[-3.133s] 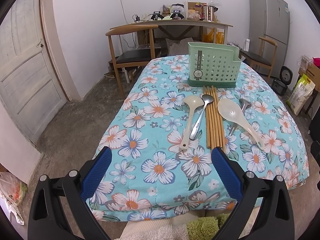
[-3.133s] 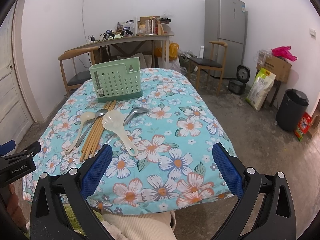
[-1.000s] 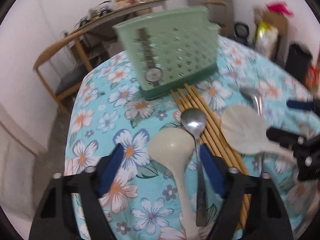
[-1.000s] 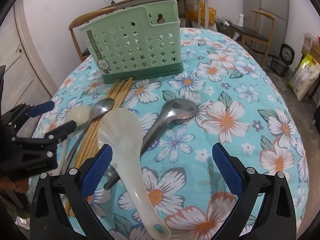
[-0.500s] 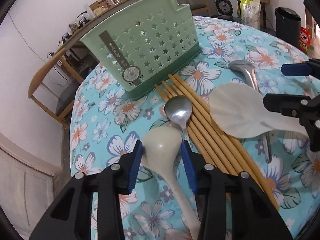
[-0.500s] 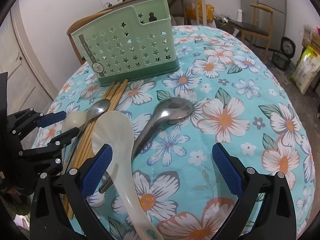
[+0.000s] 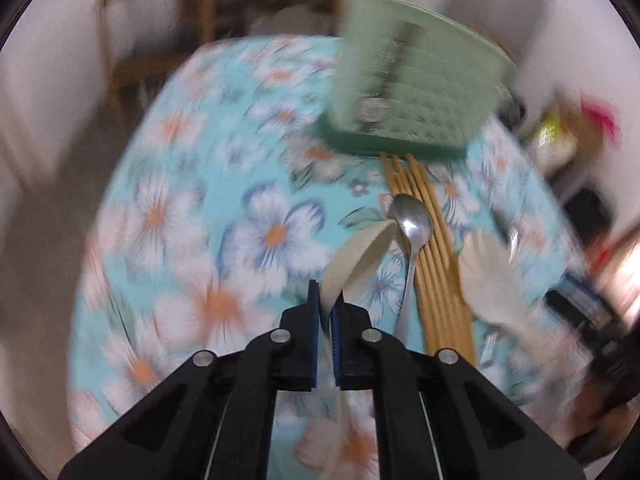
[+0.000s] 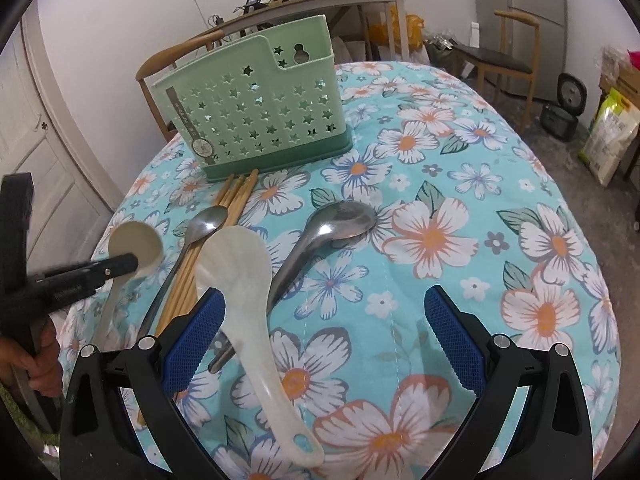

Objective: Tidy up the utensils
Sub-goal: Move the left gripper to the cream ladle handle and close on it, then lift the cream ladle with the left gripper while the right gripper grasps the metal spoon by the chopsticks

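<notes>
A floral-clothed table (image 8: 440, 184) fills a room with chairs. A green caddy (image 8: 256, 116) stands far, contents unseen. Left gripper (image 7: 325, 300) pinches the cream ladle (image 7: 356, 258); right gripper (image 8: 320, 332) gapes empty.

place: home dining room | cues: floral cloth (image 8: 432, 236) over the counter | wooden chairs (image 8: 508, 40) | fridge (image 8: 520, 28) | rice cooker (image 8: 560, 120) on concrete floor | panelled door (image 8: 44, 152)

Chopsticks (image 8: 200, 256) lie before the basket (image 8: 256, 116), between two spoons (image 8: 200, 224) (image 8: 320, 236).
</notes>
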The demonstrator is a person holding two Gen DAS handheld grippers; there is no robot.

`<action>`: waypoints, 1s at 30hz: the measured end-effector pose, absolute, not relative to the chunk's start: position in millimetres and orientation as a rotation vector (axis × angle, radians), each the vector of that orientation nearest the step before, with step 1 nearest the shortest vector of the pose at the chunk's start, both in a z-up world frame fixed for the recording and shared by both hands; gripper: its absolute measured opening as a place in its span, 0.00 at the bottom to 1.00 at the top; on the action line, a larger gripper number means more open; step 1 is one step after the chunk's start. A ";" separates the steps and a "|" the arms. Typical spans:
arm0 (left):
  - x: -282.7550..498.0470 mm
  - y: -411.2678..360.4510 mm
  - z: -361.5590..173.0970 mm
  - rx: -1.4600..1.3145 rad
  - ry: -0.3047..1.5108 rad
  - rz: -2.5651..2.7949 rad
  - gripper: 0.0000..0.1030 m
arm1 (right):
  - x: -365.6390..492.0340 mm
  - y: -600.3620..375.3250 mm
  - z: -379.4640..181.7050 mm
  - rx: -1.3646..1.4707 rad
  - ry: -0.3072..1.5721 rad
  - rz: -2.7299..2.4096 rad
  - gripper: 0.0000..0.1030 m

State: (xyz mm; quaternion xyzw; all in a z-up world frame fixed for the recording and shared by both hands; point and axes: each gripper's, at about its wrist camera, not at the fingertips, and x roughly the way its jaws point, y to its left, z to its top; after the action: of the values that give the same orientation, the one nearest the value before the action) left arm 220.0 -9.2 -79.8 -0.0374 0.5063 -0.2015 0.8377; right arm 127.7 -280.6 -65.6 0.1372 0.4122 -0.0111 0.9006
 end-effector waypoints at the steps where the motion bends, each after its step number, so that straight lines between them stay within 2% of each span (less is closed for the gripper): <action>1: 219.5 4.0 -85.2 -0.185 1.107 -0.430 0.05 | 126.2 -279.8 -63.9 0.283 0.854 -0.019 0.92; 4: 211.0 30.5 -101.4 -0.418 1.178 -0.431 0.05 | 121.8 -278.7 -59.9 0.280 0.849 -0.008 0.92; 8: 193.6 38.0 -106.6 -0.461 1.185 -0.427 0.05 | 117.6 -280.0 -56.6 0.290 0.847 0.005 0.92; 11: 186.7 34.3 -100.4 -0.391 1.171 -0.444 0.07 | 115.0 -281.8 -53.4 0.300 0.846 0.013 0.91; 15: 182.6 33.7 -84.4 -0.263 1.127 -0.487 0.26 | 112.8 -283.2 -46.5 0.310 0.832 0.036 0.86; 17: 182.8 37.2 -76.2 -0.202 1.091 -0.501 0.31 | 114.0 -281.9 -43.5 0.319 0.827 0.061 0.84; 25: 209.4 27.0 -81.3 0.009 1.052 -0.549 0.35 | 118.5 -265.6 -36.3 0.316 0.844 0.154 0.70; 30: 225.8 15.1 -101.4 0.093 1.100 -0.613 0.35 | 114.7 -271.9 -36.8 0.343 0.849 0.145 0.68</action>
State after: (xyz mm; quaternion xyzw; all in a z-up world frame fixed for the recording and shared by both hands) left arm 225.8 15.1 -101.4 0.0435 0.5143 -0.2863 0.8072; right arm 114.7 -271.9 -36.8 0.1656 0.4095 0.0700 0.8944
